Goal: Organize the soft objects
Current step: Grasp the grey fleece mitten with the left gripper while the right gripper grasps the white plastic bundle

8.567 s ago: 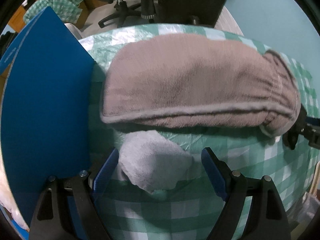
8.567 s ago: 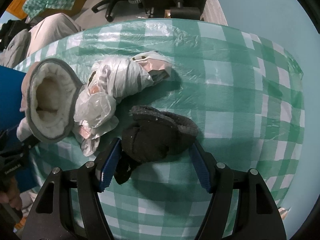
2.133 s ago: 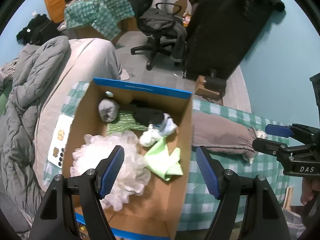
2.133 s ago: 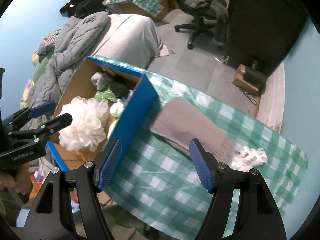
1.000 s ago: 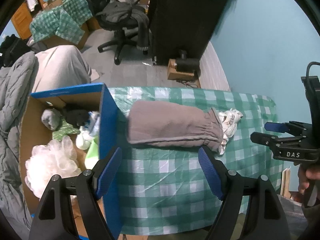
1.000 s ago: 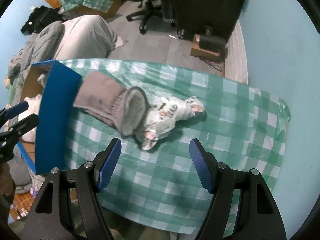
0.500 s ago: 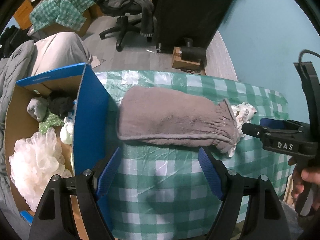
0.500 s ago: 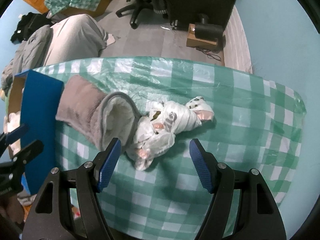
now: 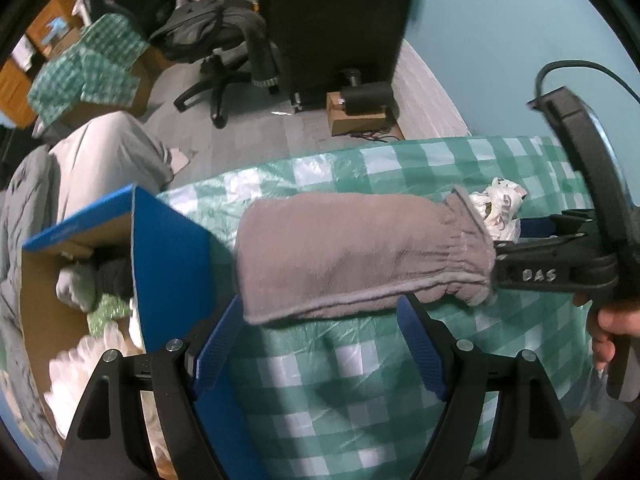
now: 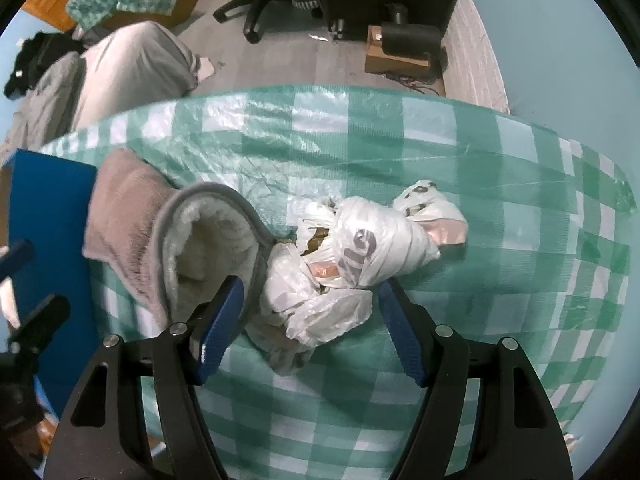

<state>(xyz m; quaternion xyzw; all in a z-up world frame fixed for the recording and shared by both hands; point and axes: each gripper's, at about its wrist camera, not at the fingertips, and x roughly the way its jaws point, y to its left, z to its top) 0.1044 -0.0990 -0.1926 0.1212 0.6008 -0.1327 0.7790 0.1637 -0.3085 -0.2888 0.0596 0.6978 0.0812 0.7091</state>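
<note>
Your left tool gapes wide, empty, before the grey fleece cover on the checked desk; the blue box flanks it. Your right tool, equally wide, straddles the bundled plastic bags.

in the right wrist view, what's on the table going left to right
blue box → grey fleece pouch → bundled plastic bags → bare checked tablecloth

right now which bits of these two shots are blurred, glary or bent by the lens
Left wrist view: the white bath pouf in the cardboard box is motion-smeared, and the table edge bows from fisheye. Right wrist view: sheen glares on the plastic checked tablecloth; the gray fleece sleeve looks soft, the bundled plastic bag sharper.
</note>
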